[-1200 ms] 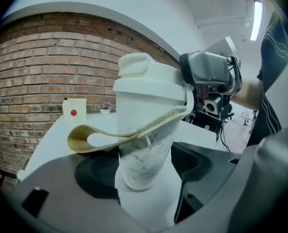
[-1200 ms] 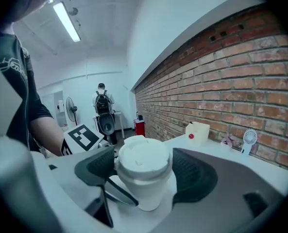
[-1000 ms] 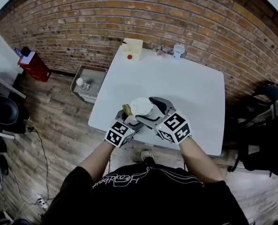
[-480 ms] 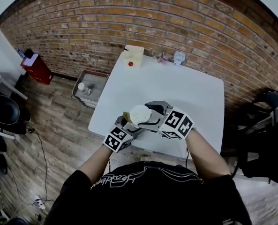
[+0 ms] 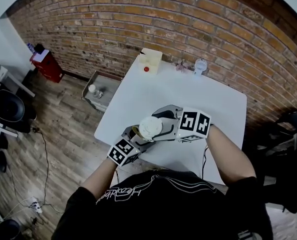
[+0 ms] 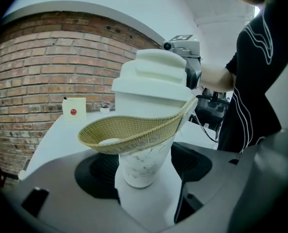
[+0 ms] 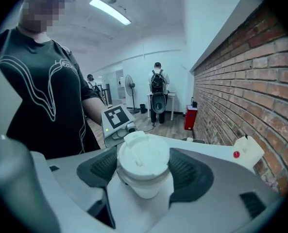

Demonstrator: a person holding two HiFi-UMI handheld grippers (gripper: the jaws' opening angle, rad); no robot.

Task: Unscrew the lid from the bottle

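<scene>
A white marbled bottle [image 6: 141, 164] with a stepped white lid [image 6: 153, 79] and a woven tan strap [image 6: 129, 132] is held up over the table's near edge. My left gripper [image 5: 133, 141] is shut on the bottle's lower body, one pad on each side. From the right, my right gripper [image 5: 163, 124] reaches across, and its two dark pads sit against the sides of the lid [image 7: 143, 161]. In the head view the lid [image 5: 150, 127] shows as a white disc between the two marker cubes.
The white table [image 5: 208, 104] carries a cream box with a red dot [image 5: 150, 61] and a small white object [image 5: 200, 65] at its far edge by the brick wall. A grey cart [image 5: 95, 91] stands left of it, a black chair [image 5: 288, 121] right.
Both grippers and the bottle have shifted slightly toward the person. The right gripper's marker cube has turned to sit more level beside the lid.
</scene>
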